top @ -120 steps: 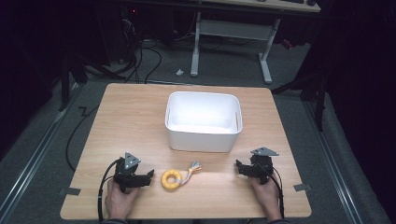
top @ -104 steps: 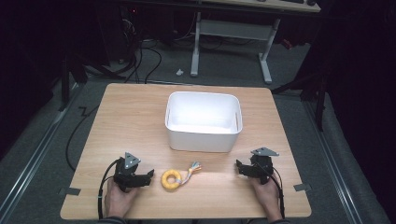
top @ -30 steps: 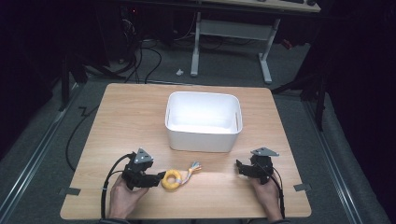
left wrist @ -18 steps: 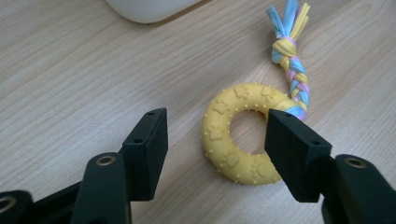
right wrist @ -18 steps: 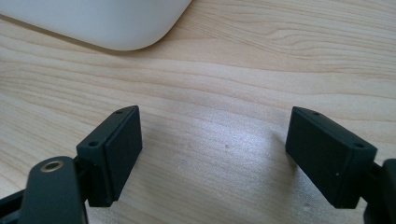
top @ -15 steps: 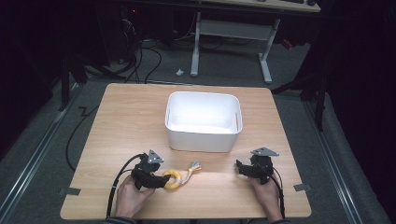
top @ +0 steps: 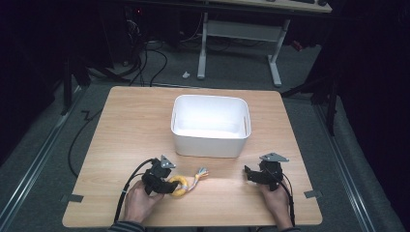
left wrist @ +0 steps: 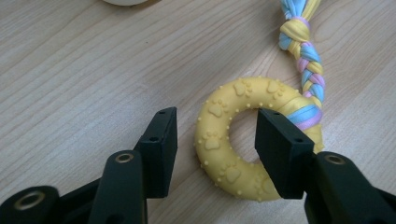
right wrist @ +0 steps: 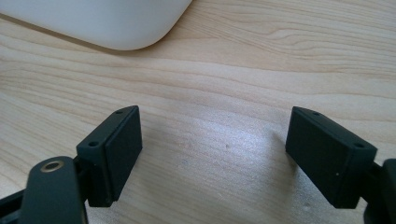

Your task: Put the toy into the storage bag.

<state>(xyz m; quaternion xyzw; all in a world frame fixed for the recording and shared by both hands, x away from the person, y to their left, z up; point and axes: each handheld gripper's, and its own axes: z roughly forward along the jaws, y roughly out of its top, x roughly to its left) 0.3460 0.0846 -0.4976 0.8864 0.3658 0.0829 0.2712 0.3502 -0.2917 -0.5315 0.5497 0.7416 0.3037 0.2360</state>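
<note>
While the high view looks down on the desk (top: 145,116), the left gripper (top: 167,183) sits at the near edge right on the yellow ring toy (top: 179,185), whose braided rope tail (top: 197,176) trails off toward the white bin (top: 211,126). Bin stands mid-desk, well apart from the toy. Right gripper (top: 250,175) rests near the front right, nothing by its jaws.

Left gripper view: left gripper (left wrist: 217,135) straddles one side of the ring toy (left wrist: 219,154); one jaw stands outside the ring with a gap of bare wood between, the other is over the ring's hole at the rope-wrapped part. Jaws have just been closing, about half shut, ring between them but not yet pinched. Rope tail (left wrist: 303,51) runs up and away, pastel blue, pink, yellow. Toy lies flat on the desk.

Right gripper view: right gripper (right wrist: 212,140) has its jaws wide apart over bare wood, holding nothing; bin corner (right wrist: 116,23) at the top.
</note>
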